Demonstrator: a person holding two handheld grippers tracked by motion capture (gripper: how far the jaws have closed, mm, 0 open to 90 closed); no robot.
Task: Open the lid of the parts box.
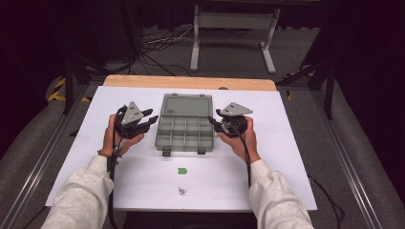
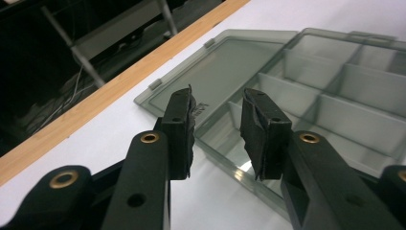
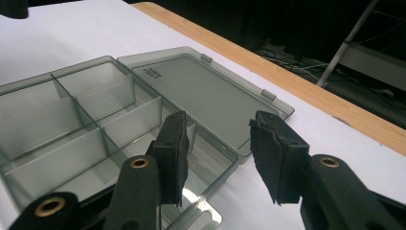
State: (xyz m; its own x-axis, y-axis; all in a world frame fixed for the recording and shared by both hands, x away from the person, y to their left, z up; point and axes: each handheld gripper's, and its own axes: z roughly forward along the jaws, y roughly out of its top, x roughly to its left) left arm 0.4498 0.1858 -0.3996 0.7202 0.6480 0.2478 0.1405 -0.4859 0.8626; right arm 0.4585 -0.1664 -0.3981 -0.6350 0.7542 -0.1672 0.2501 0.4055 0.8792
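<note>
Item: clear grey compartment box, centre of the white table, lid folded flat on the far side, hinges joining it to the tray; every compartment reads empty. Accessories: a small green piece and a cluster of tiny screws, both on the table nearer you than the box and well apart from it. Your left gripper sits just beside the box's left edge, jaws spread with nothing between the pads; in the left gripper view the box's corner lies beyond them, untouched. Your right gripper mirrors it at the right edge, jaws likewise parted and empty, one tip close to the tray wall, contact too fine to tell. Step in hand, by my reading: the opening of the box is finished and both tools stand free of it. Next move likely calls for you to bring one gripper back toward the green piece or the screws, narrow the jaws for a small pinch, and carry the part to a compartment.
</note>
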